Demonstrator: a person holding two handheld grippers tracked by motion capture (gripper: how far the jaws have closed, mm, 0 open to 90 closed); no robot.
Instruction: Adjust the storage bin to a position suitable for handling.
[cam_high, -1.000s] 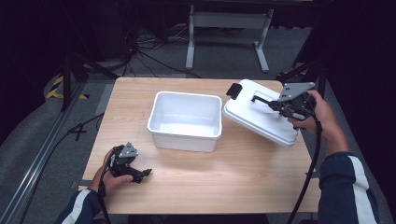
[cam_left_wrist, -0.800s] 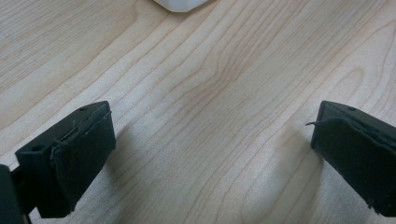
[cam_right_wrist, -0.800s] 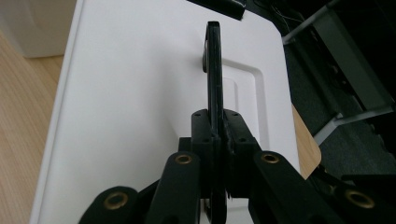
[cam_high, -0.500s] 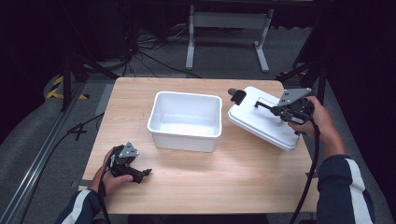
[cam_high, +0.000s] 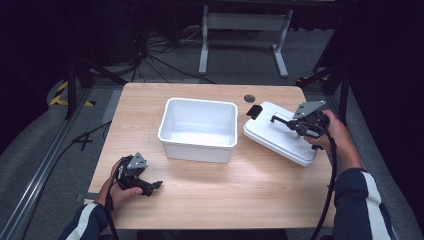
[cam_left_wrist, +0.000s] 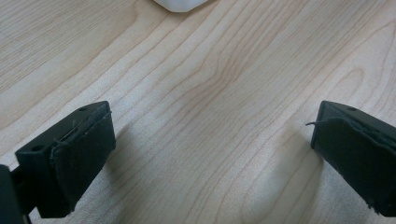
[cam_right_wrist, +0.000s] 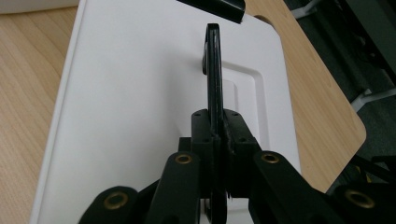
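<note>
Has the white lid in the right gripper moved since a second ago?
Yes. The lid, held by its black handle in the right gripper, has come down beside the white tub.

Left tool (cam_left_wrist: 210, 163) jaws wide apart over bare wooden table (cam_left_wrist: 210, 93); white bin (cam_left_wrist: 180, 3) corner at top edge.
</note>
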